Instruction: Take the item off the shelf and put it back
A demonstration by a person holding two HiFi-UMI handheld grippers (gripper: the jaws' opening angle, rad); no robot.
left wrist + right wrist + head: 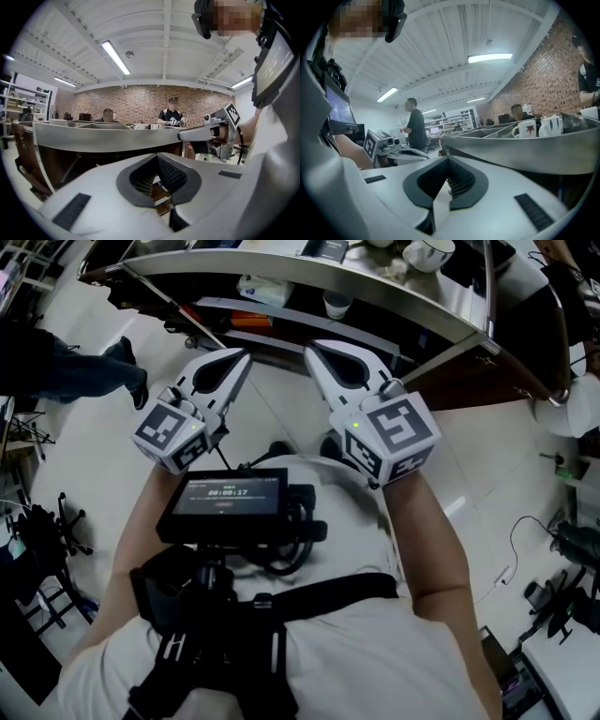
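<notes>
A metal shelf (375, 292) curves across the top of the head view, with a white cup (428, 251) on its top tray. My left gripper (246, 354) and right gripper (309, 350) are held side by side just short of its rim, both shut with nothing between the jaws. In the right gripper view the shelf rim (525, 150) runs close on the right, and behind it stand a white mug with a red leaf (526, 128) and a second mug (550, 125). The left gripper view shows my shut left gripper (158, 161) facing the shelf rim (108, 138).
A lower shelf level holds a white packet (262, 289) and a small cup (337, 304). A person's leg (66, 367) is at the left on the pale floor. Cables and stands (562, 587) lie at the right. People stand behind the shelf (172, 115).
</notes>
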